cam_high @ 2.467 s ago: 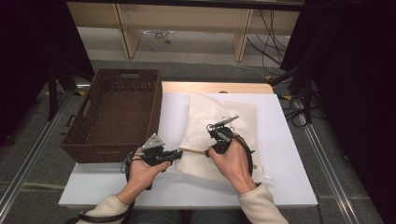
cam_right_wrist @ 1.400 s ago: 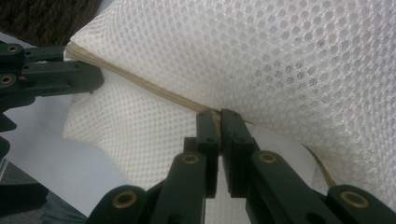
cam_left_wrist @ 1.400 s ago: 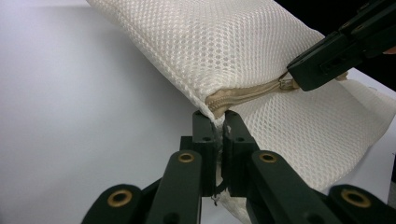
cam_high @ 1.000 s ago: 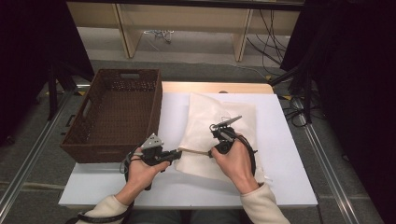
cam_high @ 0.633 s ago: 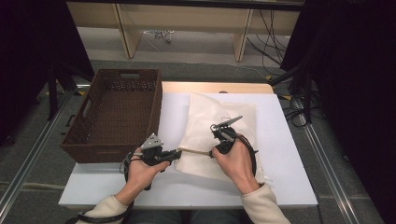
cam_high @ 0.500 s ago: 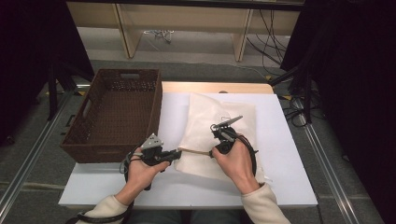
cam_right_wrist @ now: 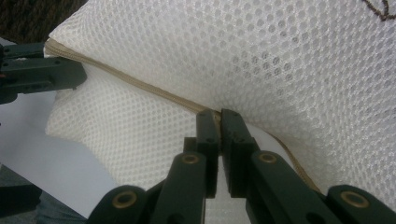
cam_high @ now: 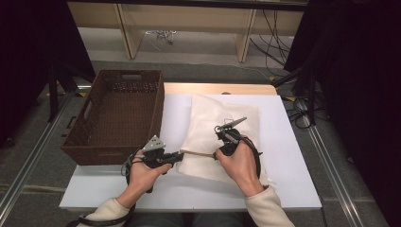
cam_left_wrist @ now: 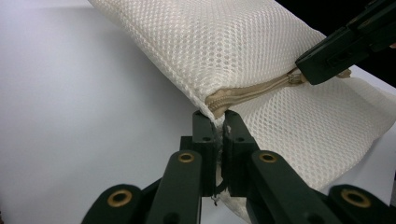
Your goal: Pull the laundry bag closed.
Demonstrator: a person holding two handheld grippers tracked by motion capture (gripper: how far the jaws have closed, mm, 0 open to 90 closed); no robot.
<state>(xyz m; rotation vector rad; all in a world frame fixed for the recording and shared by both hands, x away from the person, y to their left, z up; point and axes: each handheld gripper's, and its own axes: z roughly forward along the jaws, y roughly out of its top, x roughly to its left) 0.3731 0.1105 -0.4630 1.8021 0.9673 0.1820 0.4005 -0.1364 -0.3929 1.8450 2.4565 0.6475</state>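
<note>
A cream mesh bag with a tan zipper lies on the white table. My left gripper is shut on the bag's corner at the zipper's end, seen close in the left gripper view. My right gripper is shut on the zipper further along, its jaws pinching at the zipper line; what sits between the pads is hidden. The right gripper's jaws also show in the left gripper view at a small metal zipper pull. The zipper stretches taut between both grippers.
A dark brown wicker basket stands at the table's left, close to my left hand. The person's sleeves come in at the bottom. Cables and shelf legs lie on the floor beyond the table.
</note>
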